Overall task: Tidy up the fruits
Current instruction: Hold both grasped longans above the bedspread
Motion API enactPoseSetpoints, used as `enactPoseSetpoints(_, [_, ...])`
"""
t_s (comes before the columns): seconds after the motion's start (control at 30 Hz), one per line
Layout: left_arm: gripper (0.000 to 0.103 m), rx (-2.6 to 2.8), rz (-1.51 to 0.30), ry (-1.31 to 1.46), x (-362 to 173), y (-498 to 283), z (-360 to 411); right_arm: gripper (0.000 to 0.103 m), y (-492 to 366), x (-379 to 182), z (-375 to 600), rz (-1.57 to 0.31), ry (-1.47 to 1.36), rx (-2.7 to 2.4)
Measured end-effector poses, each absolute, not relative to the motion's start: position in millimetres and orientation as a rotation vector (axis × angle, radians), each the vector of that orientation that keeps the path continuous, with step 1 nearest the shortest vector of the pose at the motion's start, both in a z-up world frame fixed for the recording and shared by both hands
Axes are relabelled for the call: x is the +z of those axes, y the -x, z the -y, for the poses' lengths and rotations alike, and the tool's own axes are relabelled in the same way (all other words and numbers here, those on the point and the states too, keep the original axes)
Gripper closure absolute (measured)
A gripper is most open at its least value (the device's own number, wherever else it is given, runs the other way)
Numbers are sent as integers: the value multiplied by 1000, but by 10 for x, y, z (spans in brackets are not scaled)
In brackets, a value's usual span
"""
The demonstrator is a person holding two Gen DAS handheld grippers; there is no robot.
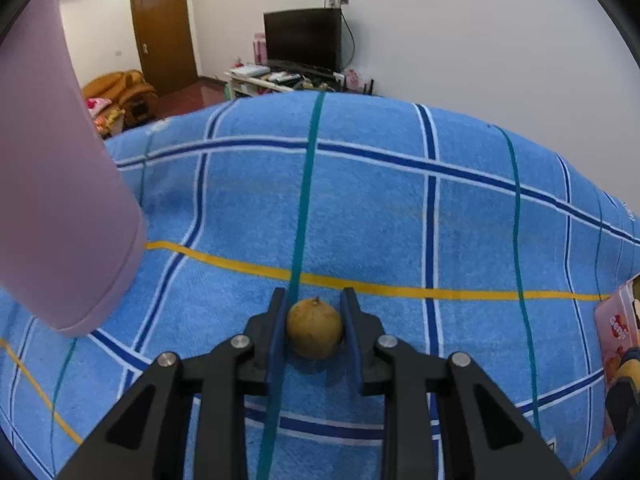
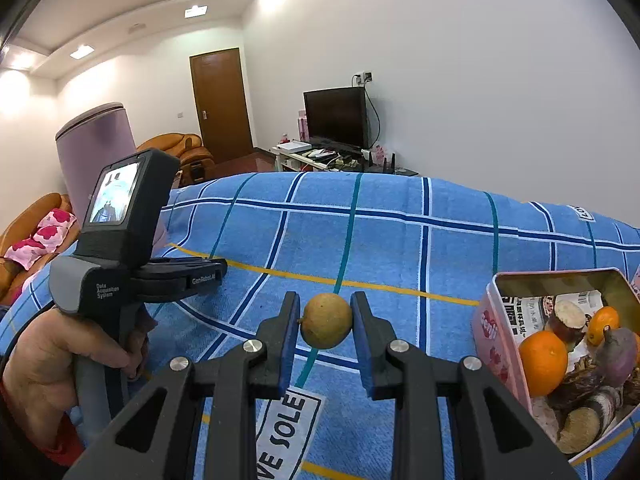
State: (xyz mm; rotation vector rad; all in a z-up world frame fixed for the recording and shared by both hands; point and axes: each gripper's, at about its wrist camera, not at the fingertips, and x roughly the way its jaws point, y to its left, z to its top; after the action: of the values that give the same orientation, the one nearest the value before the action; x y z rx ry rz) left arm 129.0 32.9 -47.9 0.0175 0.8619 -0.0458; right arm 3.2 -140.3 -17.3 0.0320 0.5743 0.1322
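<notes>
A small yellow-brown round fruit (image 1: 315, 333) sits between the fingers of my left gripper (image 1: 315, 312), which is shut on it just above the blue checked towel (image 1: 360, 208). My right gripper (image 2: 326, 320) is shut on a second yellow-green fruit (image 2: 326, 321) held above the towel (image 2: 400, 248). A pink tin (image 2: 490, 340) at the right holds oranges (image 2: 543, 362), sweet potatoes and other produce on newspaper. Its corner also shows at the right edge of the left wrist view (image 1: 616, 320). My left gripper's body (image 2: 120, 240) shows at the left of the right wrist view.
A tall pale purple cylinder (image 1: 60, 184) stands on the towel at the left, also seen behind the left device (image 2: 100, 152). A white label (image 2: 288, 432) lies on the towel under my right gripper. Sofa, door and TV stand are beyond the table.
</notes>
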Motion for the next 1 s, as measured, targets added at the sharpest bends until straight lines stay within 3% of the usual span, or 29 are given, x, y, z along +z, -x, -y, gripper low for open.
enactPoseSetpoints(0.27, [75, 11, -600, -115, -162, -795, -214, 75, 34, -149, 1379, -546, -15, 121])
enactPoseSetpoints(1.0, [74, 55, -494, -91, -40, -127, -80, 75, 348, -35, 1349, -443, 46, 67])
